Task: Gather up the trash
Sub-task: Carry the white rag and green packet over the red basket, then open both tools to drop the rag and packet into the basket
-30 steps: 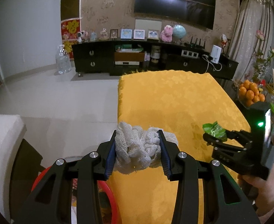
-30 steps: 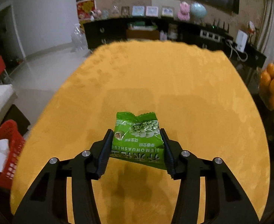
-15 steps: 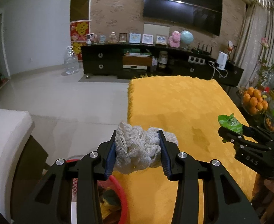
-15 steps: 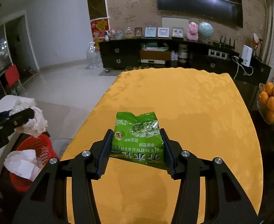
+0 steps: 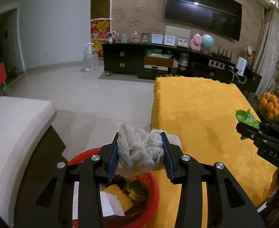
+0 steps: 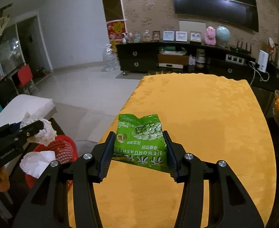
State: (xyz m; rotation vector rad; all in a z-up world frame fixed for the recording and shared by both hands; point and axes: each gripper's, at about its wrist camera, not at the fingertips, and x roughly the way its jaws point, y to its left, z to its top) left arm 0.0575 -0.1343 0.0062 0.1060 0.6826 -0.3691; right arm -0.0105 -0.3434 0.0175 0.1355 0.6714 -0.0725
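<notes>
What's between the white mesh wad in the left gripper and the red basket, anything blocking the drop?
Nothing visible does. The left gripper holds the white mesh wad directly above the red basket, whose mouth is open below it, with trash already inside. The yellow table sits off to the side.

I saw a table under a yellow-orange patterned cloth [image 6: 206, 114], fringed at the far edge, with nothing lying on its visible surface. Left of it, on the pale tiled floor [image 5: 93, 95], stood a red mesh basket [image 6: 63, 150] and a clear water jug [image 5: 90, 58].
</notes>
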